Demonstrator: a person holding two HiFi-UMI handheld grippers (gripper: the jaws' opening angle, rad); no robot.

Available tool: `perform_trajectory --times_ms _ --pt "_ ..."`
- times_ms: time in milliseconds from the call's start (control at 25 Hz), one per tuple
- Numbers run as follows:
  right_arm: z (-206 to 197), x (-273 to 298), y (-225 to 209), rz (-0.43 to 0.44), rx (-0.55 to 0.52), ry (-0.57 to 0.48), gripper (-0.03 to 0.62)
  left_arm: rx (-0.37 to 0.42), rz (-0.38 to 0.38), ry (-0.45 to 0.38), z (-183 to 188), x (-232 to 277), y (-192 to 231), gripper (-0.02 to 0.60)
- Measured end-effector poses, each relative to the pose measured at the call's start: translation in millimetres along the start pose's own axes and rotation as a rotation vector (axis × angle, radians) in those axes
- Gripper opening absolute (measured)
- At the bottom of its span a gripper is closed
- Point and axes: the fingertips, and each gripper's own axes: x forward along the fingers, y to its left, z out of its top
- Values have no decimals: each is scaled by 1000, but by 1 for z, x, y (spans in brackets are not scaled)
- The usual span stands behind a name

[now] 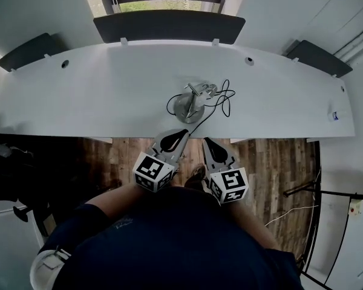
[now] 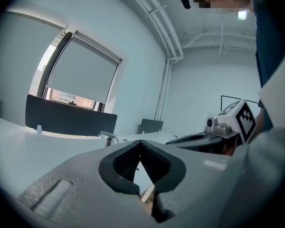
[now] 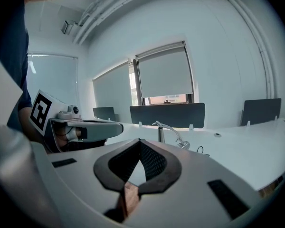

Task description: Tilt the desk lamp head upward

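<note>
A silver desk lamp [image 1: 192, 101] with a round base stands near the front edge of the white desk [image 1: 109, 95], its black cord looped to the right. Its head hangs low beside the base. In the right gripper view the lamp [image 3: 167, 129] shows just beyond the jaws, and in the left gripper view only the lamp [image 2: 107, 136] top peeks over the gripper body. My left gripper [image 1: 183, 132] and right gripper [image 1: 207, 142] are held close to my body in front of the desk edge, short of the lamp. Both are shut and hold nothing.
Dark divider panels [image 1: 169, 26] stand along the desk's back edge, with a window behind. Wooden floor [image 1: 272, 162] lies below the desk's front edge. A small white item [image 1: 334, 116] sits at the desk's far right. Two cable holes [image 1: 248, 60] mark the desktop.
</note>
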Motion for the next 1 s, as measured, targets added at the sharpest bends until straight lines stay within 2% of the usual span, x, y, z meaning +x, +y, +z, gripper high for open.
perform_trajectory --times_ms 120,400,560,720,1000 --pt "7 14 -20 43 -17 1 11 17 49 24 0 17 9 2" --pt "16 41 -74 125 -31 11 11 -17 179 47 -3 63 27 2" --pt "15 57 -99 166 -45 19 11 3 245 60 -7 83 37 2" --pt "9 73 -119 174 -72 37 11 -2 300 86 -22 93 50 2" --pt "-6 101 -132 129 -187 92 12 19 309 137 -34 103 73 12"
